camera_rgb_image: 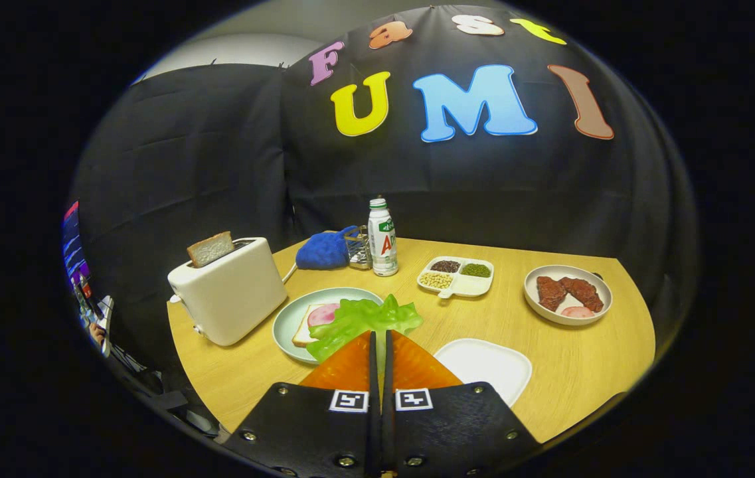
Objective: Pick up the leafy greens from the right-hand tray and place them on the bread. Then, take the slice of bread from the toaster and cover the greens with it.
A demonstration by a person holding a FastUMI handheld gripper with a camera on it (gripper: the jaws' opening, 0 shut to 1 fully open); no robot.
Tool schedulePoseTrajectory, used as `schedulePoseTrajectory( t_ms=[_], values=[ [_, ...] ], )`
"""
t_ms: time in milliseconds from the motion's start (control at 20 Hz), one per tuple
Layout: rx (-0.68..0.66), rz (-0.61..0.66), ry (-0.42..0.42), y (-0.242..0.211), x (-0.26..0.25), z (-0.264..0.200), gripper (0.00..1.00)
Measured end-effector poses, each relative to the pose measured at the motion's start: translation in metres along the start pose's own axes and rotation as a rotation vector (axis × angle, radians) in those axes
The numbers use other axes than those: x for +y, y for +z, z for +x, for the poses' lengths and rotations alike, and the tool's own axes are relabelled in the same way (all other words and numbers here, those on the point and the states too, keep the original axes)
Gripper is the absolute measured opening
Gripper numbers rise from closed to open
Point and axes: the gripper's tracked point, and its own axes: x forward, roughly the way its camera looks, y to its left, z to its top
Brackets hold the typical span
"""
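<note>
Your gripper (380,335) is clenched on the leafy greens (364,320); both fingers are pressed together with the leaf pinched at the tips. The greens hang over the near edge of the pale green plate (291,318), partly covering the bread slice (305,326) with a pink ham round (323,313) on it. The white tray (483,365), just right of your fingers, is bare. The toaster (228,291) sits left of the plate, a bread slice (210,249) sticking up from its slot.

Beyond the plate stands a bottle (382,239) with a green-and-red label, text too small to read. Beside it are a blue cloth (324,251) and a divided dish (457,275) of beans and seeds. Far right, a round plate (568,293) holds meat pieces. Square coded markers sit on both gripper fingers.
</note>
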Motion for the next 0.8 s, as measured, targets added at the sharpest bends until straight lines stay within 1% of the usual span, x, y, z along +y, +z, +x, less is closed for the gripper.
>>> schedulePoseTrajectory(
  t_ms=[300, 450, 600, 800],
  values=[
    [0.01, 0.018, 0.031, 0.004, 0.018, 0.031, 0.01],
    [-0.007, 0.03, 0.038, 0.011, 0.029, 0.049, 0.01],
    [-0.016, 0.01, 0.049, 0.015, 0.041, 0.067, 0.01],
    [-0.001, 0.005, 0.071, 0.009, 0.058, 0.091, 0.01]
  ],
)
